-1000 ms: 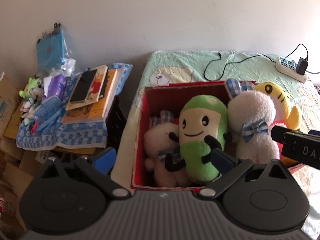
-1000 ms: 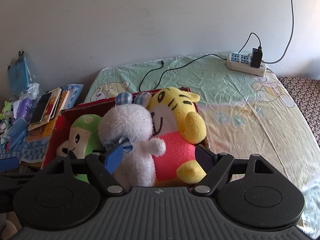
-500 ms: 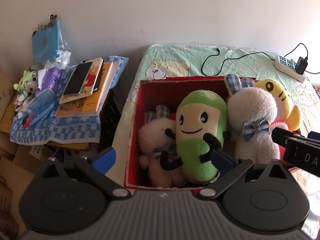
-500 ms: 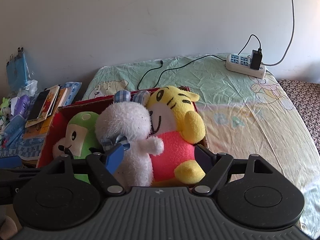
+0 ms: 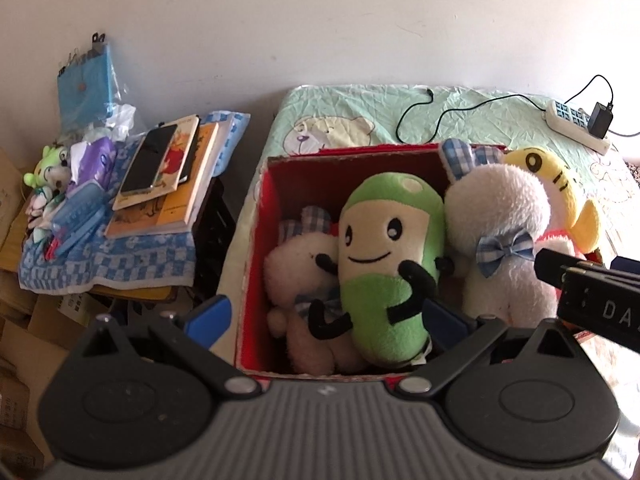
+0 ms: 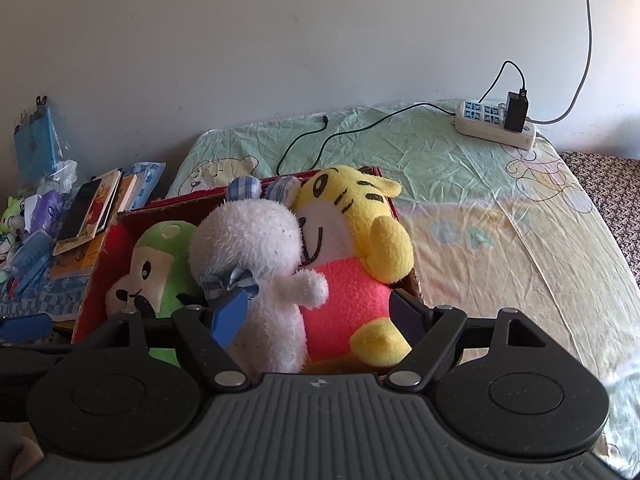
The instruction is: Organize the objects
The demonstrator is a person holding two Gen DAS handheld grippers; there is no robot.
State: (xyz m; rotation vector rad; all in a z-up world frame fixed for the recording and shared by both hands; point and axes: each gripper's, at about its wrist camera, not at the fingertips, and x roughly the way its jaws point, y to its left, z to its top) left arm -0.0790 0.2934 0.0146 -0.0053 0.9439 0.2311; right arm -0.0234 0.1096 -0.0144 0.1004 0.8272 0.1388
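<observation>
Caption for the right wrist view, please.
Open right gripper over a red box on the bed, packed with white, yellow tiger and green plush toys.

Both grippers' jaws wide apart

White capital letters "DA" are showing on the black body of the right gripper (image 5: 600, 304) where it is entering the left wrist view at the right edge; the rest of the word is running out of the picture. Pale blue letters are lying printed on the bed sheet (image 6: 500, 200) in the right wrist view, beside the red box (image 6: 96, 272), and they are seeming to read "BABY", though creases and glare are blurring them. Print on the book covers (image 5: 168, 176) is appearing too small to read.
</observation>
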